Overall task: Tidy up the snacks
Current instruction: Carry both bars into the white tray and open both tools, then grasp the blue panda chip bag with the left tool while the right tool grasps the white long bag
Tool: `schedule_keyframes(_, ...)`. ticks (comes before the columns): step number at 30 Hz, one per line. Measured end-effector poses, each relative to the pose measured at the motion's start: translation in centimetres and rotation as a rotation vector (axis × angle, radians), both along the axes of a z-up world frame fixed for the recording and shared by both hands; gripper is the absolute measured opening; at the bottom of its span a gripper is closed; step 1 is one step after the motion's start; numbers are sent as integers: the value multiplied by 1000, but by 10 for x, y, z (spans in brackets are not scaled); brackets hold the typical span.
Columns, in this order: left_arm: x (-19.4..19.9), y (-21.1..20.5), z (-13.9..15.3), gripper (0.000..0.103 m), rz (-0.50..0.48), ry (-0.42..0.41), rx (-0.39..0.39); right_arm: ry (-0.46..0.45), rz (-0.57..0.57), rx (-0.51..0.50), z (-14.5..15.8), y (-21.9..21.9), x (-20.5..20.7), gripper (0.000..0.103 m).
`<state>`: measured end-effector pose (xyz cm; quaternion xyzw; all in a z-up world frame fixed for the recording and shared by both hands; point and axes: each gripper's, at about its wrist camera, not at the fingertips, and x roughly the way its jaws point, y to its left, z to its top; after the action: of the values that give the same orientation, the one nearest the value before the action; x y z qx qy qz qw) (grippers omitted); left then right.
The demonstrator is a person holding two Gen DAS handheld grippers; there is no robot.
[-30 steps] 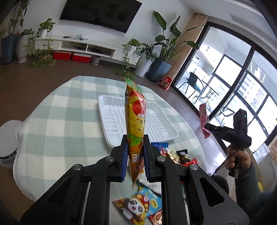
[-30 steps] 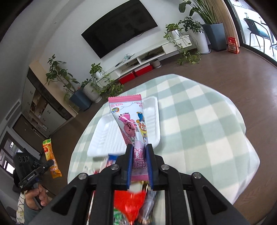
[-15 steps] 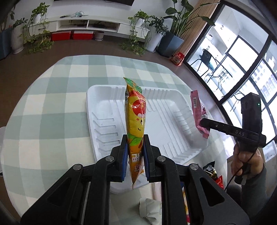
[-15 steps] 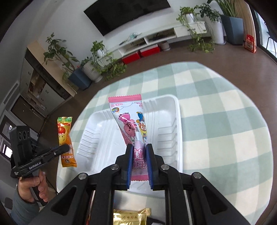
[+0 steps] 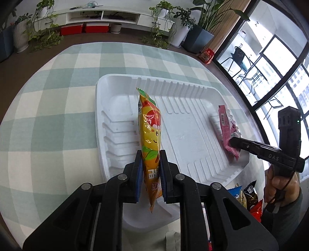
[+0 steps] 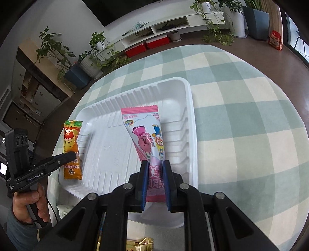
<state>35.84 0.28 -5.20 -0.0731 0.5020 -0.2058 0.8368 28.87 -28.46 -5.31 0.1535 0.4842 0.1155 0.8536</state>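
Note:
A white ribbed tray point(image 5: 185, 123) point(image 6: 108, 146) lies on the green-checked table. My left gripper point(image 5: 151, 166) is shut on an orange snack packet point(image 5: 149, 125) held upright over the tray's left part. The same left gripper point(image 6: 72, 154) and orange packet point(image 6: 71, 146) show at the left in the right wrist view. My right gripper point(image 6: 155, 170) is shut on a pink cartoon snack packet point(image 6: 147, 137), held over the tray's right part. In the left wrist view that right gripper point(image 5: 234, 142) holds the pink packet point(image 5: 227, 131) near the tray's right wall.
Loose snack packets point(image 5: 249, 195) lie on the table at the near right, beside the hand point(image 5: 280, 185). A gold wrapper point(image 6: 140, 244) lies below the right gripper. Potted plants point(image 5: 195, 29), a low white shelf point(image 5: 104, 15) and big windows surround the round table point(image 5: 58, 96).
Both grippers came forward and down from the table's near edge to above the tray, each keeping its packet. The tray now fills the middle of both views.

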Motion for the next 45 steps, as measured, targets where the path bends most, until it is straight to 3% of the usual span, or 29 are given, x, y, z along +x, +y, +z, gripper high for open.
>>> schedule_keyframes(19,-5,-5,-5,21,6,-3,79,-55,-19,56,5,-7,-15,29)
schedule_keyframes(22,-11,1,4,37,23,-19,62,-95,-31,82,13,-15,-18,39)
schedule_keyframes(23,-14,4,8,52,28,-30,52,-112,-36,87,17,-18,-20,44)
schedule_keyframes(24,-17,5,13,59,27,-40,39,-131,-43,94,21,-22,-22,53)
schedule_keyframes(25,-21,7,18,61,27,-51,36,-145,-51,97,24,-24,-24,58)
schedule_keyframes(31,-52,20,47,67,42,-108,1,-203,-116,70,38,-40,-33,59)
schedule_keyframes(34,-82,32,63,80,62,-163,-36,-255,-144,76,47,-49,-44,61)
schedule_keyframes(36,-106,41,69,91,71,-181,-90,-311,-161,79,57,-53,-56,68)
schedule_keyframes(40,-160,58,67,94,96,-180,-155,-429,-173,93,71,-49,-93,87)
schedule_keyframes(42,-186,61,63,94,75,-184,-148,-463,-142,84,73,-36,-111,93)
schedule_keyframes(45,-216,62,47,94,-3,-155,-120,-457,-53,52,68,-9,-133,93)
